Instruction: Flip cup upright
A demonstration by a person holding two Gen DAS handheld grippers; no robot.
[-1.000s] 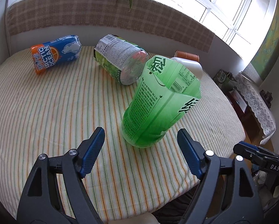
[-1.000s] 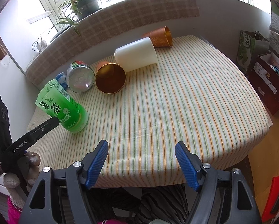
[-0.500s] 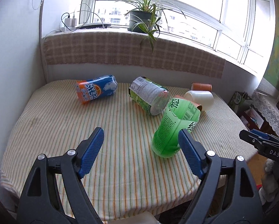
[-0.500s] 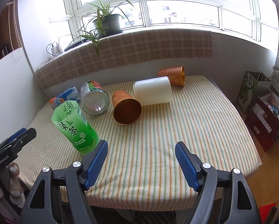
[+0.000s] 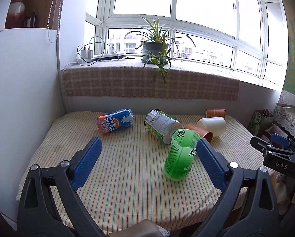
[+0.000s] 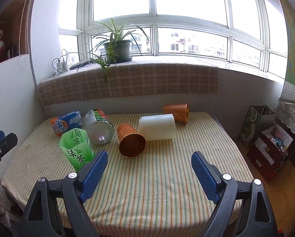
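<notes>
A green cut-bottle cup [image 5: 181, 156] stands upright on the striped table [image 5: 127, 169], open end up; it also shows in the right wrist view [image 6: 76, 148]. My left gripper [image 5: 147, 158] is open and empty, held back above the table's front edge, clear of the cup. My right gripper [image 6: 149, 167] is open and empty over the front of the table. Lying on their sides are a blue-orange cup [image 5: 115, 120], a clear labelled cup [image 5: 162, 125], a white cup [image 6: 157, 126] and two copper cups [image 6: 130, 142] [image 6: 176, 109].
The table sits against a wall with a checked cloth [image 6: 127, 83] and a potted plant [image 6: 116, 47] on the sill. A white panel [image 5: 19, 98] stands at the left. Bags and boxes [image 6: 266, 134] stand on the floor at the right.
Both grippers have drawn back and tilted up from the table, so the cups look smaller and the window has come into view. The green cup stays upright where it stood.
</notes>
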